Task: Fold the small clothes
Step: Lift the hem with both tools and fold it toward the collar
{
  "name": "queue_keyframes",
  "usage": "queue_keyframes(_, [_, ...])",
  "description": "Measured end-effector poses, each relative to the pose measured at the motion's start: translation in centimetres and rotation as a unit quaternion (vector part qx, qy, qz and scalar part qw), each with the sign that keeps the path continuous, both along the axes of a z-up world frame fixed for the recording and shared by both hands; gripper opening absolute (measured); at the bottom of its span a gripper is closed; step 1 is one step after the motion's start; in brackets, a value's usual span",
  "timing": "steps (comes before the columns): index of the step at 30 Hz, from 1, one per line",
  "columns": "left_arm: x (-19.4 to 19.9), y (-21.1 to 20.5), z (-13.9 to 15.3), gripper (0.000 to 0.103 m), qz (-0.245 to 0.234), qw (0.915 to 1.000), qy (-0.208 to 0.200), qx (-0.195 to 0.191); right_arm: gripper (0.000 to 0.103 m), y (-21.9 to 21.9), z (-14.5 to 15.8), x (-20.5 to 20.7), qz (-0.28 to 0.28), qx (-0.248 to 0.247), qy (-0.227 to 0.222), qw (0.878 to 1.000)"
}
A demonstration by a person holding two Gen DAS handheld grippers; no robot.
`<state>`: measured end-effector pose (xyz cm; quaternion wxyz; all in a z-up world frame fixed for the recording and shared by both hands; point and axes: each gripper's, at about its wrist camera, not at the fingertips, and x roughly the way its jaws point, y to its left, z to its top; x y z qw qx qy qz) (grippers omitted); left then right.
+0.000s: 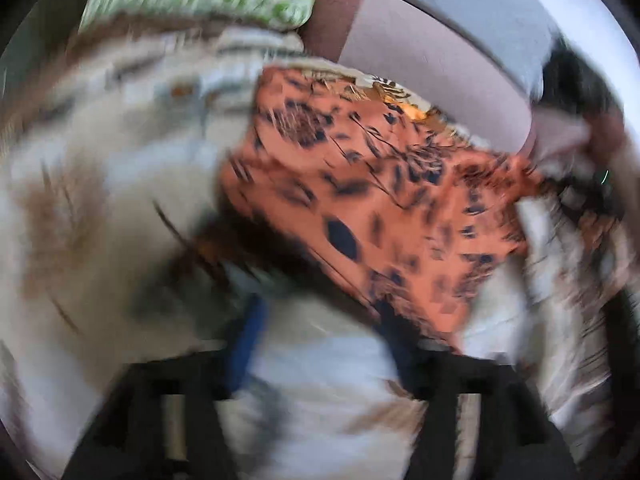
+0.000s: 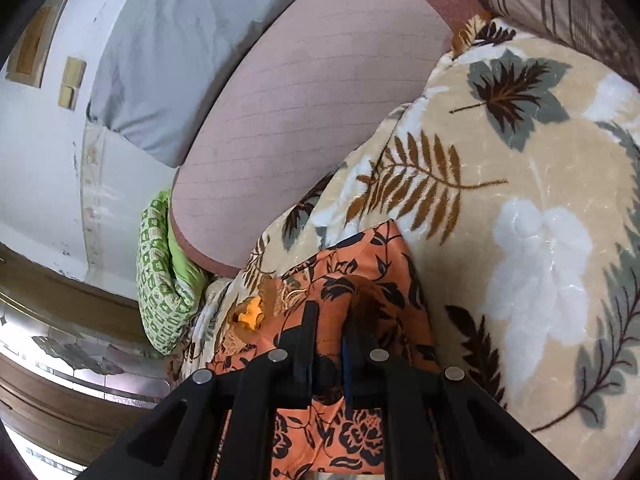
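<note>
My right gripper [image 2: 326, 320] is pinched nearly closed, its two black fingers [image 2: 306, 336] clamped on a raised fold of the orange floral garment [image 2: 360, 280]. The cloth bunches up right between the tips and spreads out under and ahead of them, running back beneath the gripper's frame. Just left of the tips there's a bright orange bit [image 2: 249, 313] at the garment's edge; I can't tell what it is. All of it sits on the leaf-print blanket [image 2: 520, 200], which stretches away to the right. Farther ahead lies a pink mattress [image 2: 300, 120], with a green patterned cloth [image 2: 160, 280] bundled off to the left.

Over on my left gripper [image 1: 320, 344], the view is badly smeared, but the jaws stand apart with nothing between them. The same orange garment [image 1: 380, 200] lies just ahead and to the right of its fingers, flat on the blanket [image 1: 100, 180].
</note>
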<state>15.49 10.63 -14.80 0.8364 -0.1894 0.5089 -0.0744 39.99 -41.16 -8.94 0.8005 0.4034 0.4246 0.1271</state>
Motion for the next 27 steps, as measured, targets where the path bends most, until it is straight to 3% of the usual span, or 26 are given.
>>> queue_keyframes(1, [-0.1,-0.5,-0.3,0.067,-0.006,0.9992,0.006,-0.040,0.011,0.2,0.3,-0.1,0.000,-0.004,-0.001,1.000])
queue_keyframes(2, [-0.2,-0.9,-0.3,0.067,-0.008,0.9983,0.005,-0.057,0.011,0.4,0.2,-0.2,0.001,-0.002,-0.003,1.000])
queue_keyframes(5, [0.2,-1.6,-0.8,0.072,0.002,0.9962,0.008,-0.087,0.011,0.8,0.3,-0.5,0.001,-0.002,-0.003,1.000])
queue_keyframes(8, [1.9,-2.2,-2.5,0.070,0.018,0.9944,0.030,-0.100,0.011,1.0,0.1,-0.7,0.001,-0.001,-0.001,1.000])
queue_keyframes(10, [2.7,-2.3,-3.3,0.051,0.032,0.9901,0.054,-0.125,0.011,1.2,-0.2,-0.8,0.004,-0.002,0.001,1.000])
queue_keyframes(12, [3.2,-2.6,-4.7,0.003,0.034,0.9832,0.088,-0.156,0.011,1.1,-0.2,-0.9,0.004,-0.006,0.000,1.000])
queue_keyframes(14, [3.2,-2.9,-4.3,0.004,0.019,0.9851,0.081,-0.150,0.011,0.9,-0.1,-0.9,0.006,-0.009,-0.005,1.000])
queue_keyframes(18, [5.2,-1.4,1.0,0.004,0.006,0.9895,0.012,-0.144,0.011,0.3,0.8,-0.5,0.007,-0.006,-0.023,1.000])
queue_keyframes(22, [13.3,1.9,7.0,0.004,0.017,0.9849,-0.039,-0.168,0.011,-0.9,1.4,2.8,-0.011,0.025,-0.041,0.999])
queue_keyframes(25, [22.5,4.4,7.1,0.005,0.053,0.9810,-0.032,-0.184,0.011,-1.3,-0.6,6.8,-0.039,0.021,-0.017,0.999])
queue_keyframes(27, [26.1,6.3,3.9,0.021,0.104,0.9779,0.031,-0.179,0.014,-1.3,-3.7,9.3,-0.051,0.025,0.037,0.998])
